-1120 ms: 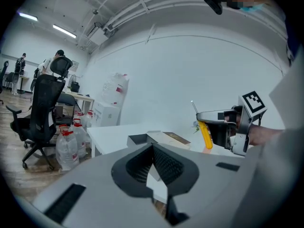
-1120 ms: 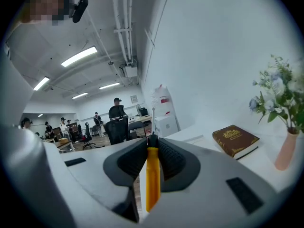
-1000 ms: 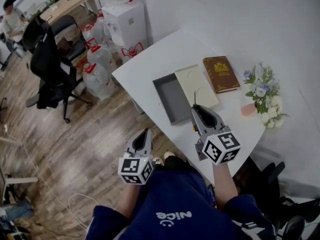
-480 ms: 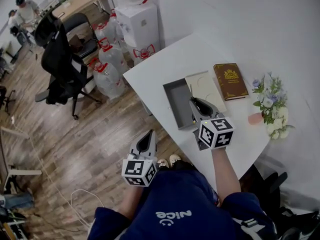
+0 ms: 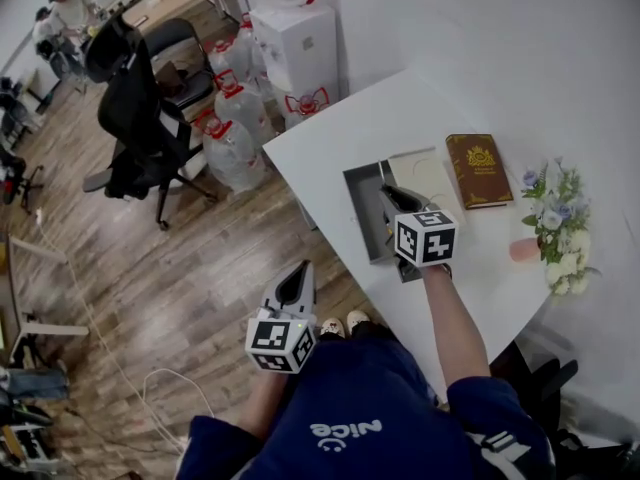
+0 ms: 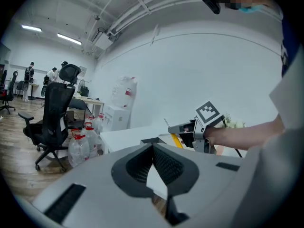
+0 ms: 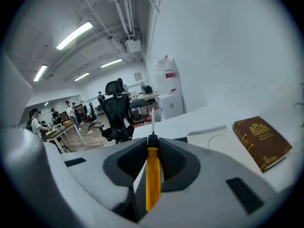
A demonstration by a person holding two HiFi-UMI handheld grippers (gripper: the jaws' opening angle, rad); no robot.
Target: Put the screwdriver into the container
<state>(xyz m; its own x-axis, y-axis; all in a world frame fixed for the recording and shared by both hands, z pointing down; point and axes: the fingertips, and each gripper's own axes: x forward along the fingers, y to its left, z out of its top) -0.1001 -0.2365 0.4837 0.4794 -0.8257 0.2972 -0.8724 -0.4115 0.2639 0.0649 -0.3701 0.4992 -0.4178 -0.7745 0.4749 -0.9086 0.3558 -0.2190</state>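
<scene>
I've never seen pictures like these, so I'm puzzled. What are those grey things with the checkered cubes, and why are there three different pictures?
There's no robot here. A person holds one grabbing tool in each hand, and the checkered cubes are part of the tools. The head view comes from a camera on the person's head, looking down. The other two come from small cameras riding on each tool, looking along its jaws. On the white table lie a grey container, a pale flat board, a brown book and some flowers. The right tool grips a yellow-handled screwdriver close to the container. The left tool is closed, holds nothing, and hangs over the floor.
</scene>
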